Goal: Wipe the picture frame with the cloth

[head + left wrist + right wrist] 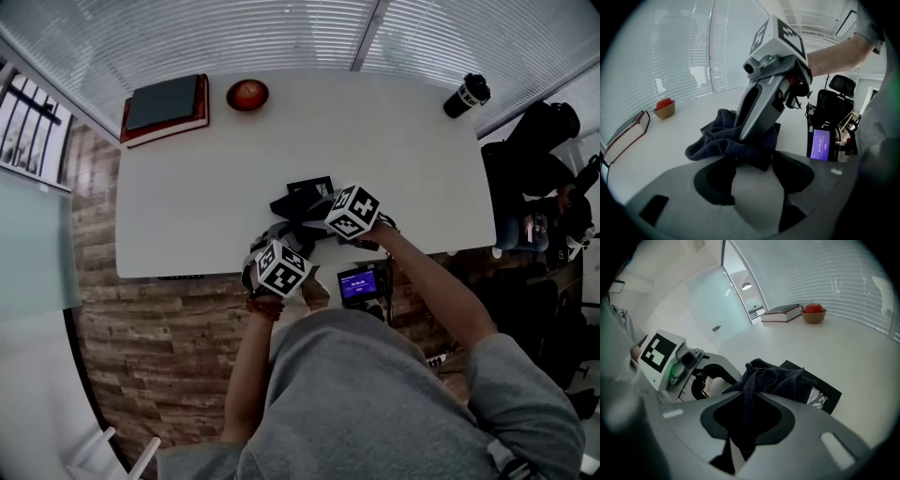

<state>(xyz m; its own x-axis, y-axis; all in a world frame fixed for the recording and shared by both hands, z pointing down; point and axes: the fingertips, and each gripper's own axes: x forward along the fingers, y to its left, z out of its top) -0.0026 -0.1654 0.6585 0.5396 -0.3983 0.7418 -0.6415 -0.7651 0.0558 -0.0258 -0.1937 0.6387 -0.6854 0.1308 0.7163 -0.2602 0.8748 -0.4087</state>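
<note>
As seen along the right gripper [751,405]: jaws squeezed together on a fold of the dark cloth [774,377], with the rest of it bunched just ahead of the tips. Lying under that bunch and a little beyond it, flat on the white table [394,141]: the black picture frame [825,386], one corner and a strip of its pale print uncovered to the right of the jaws.

Just to the left of those jaws, close against the cloth: the left gripper [752,163], angled down at the same heap. Jaws of that one held well apart, gripping nothing. Right at the mouth of the gap: the cloth's lower edge and a dark corner under it, contact with the pads impossible to tell.

Well beyond both grippers, near the table's far edge by the window blinds [234,33]: a thick red-edged book [164,105] with a dark cover, and beside it a small bowl [247,95] holding a red apple. Far off to the right of the right gripper, at the far corner: a black tumbler [466,95]. Close behind the grippers, below the near table edge: a small lit screen [363,283].
</note>
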